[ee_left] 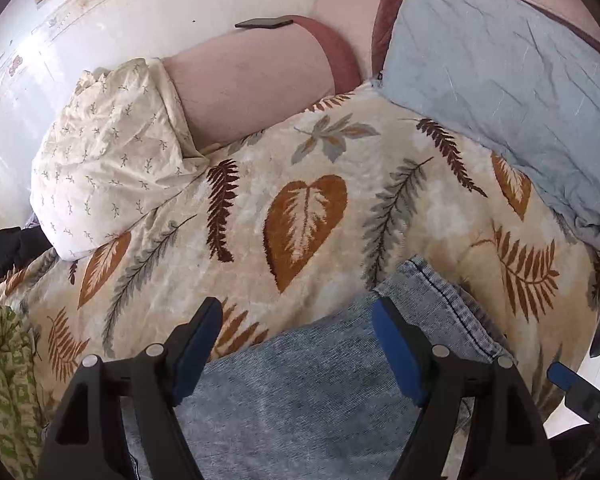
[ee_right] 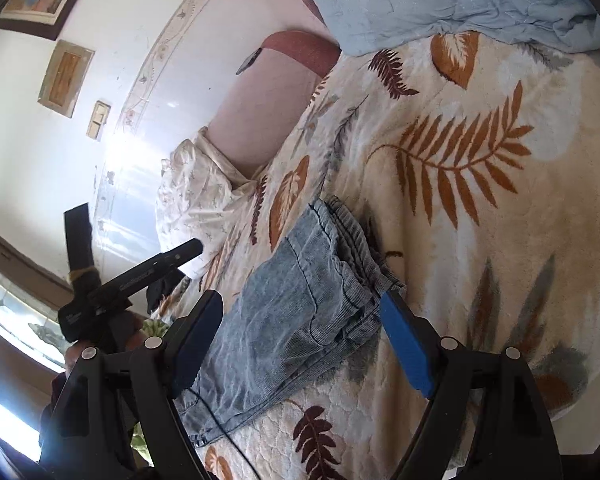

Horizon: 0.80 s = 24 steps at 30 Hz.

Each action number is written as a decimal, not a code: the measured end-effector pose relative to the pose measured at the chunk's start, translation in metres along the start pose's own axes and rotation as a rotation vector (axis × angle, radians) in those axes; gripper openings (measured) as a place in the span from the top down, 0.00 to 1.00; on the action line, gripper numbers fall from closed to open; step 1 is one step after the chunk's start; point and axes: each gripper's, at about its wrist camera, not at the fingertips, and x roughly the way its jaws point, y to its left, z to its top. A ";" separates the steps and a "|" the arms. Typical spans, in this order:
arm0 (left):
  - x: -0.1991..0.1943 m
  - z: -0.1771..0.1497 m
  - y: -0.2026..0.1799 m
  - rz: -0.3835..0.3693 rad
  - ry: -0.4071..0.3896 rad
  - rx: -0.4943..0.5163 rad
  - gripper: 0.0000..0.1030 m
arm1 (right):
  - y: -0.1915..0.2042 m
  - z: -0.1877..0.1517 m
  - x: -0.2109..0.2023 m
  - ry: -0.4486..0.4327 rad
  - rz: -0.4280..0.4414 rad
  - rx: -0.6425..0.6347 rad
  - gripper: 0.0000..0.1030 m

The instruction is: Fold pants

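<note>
Light-blue denim pants (ee_left: 312, 380) lie on the leaf-print bedspread (ee_left: 300, 184), folded lengthwise. In the right wrist view the pants (ee_right: 296, 304) show their elastic waistband at the far end and a pocket seam on top. My left gripper (ee_left: 296, 344) is open above the pants, holding nothing. My right gripper (ee_right: 300, 336) is open above the pants near the waistband, holding nothing. The left gripper's body also shows in the right wrist view (ee_right: 132, 280), at the pants' left side.
A cream pillow (ee_left: 108, 168) and a blue quilt (ee_left: 500, 80) lie at the bed's far end, by a pink headboard (ee_left: 252, 76) with a dark phone (ee_left: 264, 23) on it. A green patterned cloth (ee_left: 4, 384) lies at the left edge. A thin cable (ee_right: 224, 432) crosses the pants' near end.
</note>
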 end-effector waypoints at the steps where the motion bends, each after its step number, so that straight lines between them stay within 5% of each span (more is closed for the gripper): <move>1: 0.001 0.001 -0.002 0.002 0.001 0.005 0.23 | 0.000 0.001 -0.001 -0.001 0.004 0.001 0.21; 10: 0.016 0.017 -0.024 -0.037 0.022 0.086 0.23 | -0.005 0.000 -0.001 0.008 0.029 0.026 0.21; 14: 0.040 0.032 -0.027 -0.154 0.111 0.182 0.23 | -0.012 -0.002 0.005 0.024 0.034 0.049 0.21; 24: 0.075 0.049 -0.032 -0.344 0.151 0.370 0.23 | -0.011 -0.005 0.032 0.083 0.019 0.032 0.21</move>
